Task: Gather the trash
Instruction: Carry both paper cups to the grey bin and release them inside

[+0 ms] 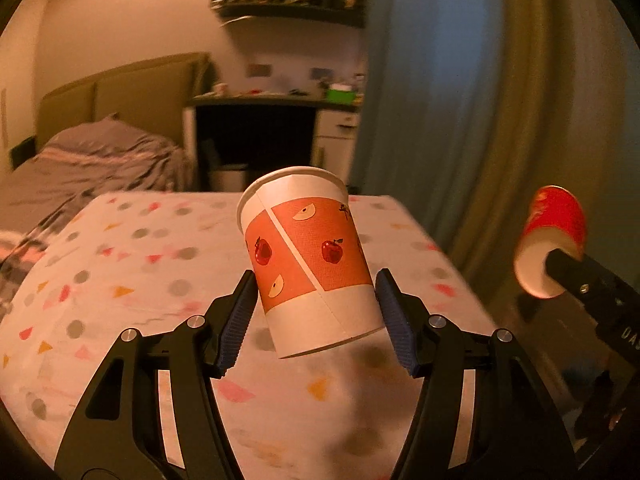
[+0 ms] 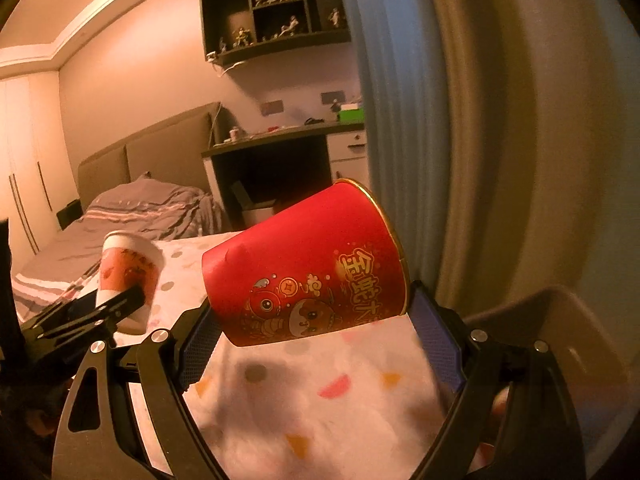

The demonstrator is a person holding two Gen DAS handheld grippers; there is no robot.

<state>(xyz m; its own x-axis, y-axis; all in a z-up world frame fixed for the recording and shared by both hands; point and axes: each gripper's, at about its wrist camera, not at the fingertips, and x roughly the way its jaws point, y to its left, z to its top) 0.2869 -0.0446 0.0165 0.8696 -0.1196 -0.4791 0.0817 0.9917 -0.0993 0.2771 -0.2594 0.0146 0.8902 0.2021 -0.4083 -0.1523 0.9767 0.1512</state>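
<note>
A white paper cup with an orange apple print (image 1: 308, 256) hangs tilted above the table, and my left gripper (image 1: 316, 280) is shut on its lower half, blue pads pressing both sides. The right wrist view shows that cup (image 2: 128, 268) and the left gripper (image 2: 116, 304) at the left. My right gripper (image 2: 312, 304) is shut on a red paper cup with gold print (image 2: 312, 264), tipped with its rim up and to the right. From the left wrist view, the red cup (image 1: 556, 224) shows at the far right, bottom facing me.
Below both cups lies a table under a white cloth with coloured confetti shapes (image 1: 120, 280). Behind it are a bed (image 2: 140, 208), a dark desk (image 2: 280, 140) with a white bin (image 2: 258, 216) under it, and curtains (image 2: 460, 120). A beige curved container rim (image 2: 568, 312) shows at the right.
</note>
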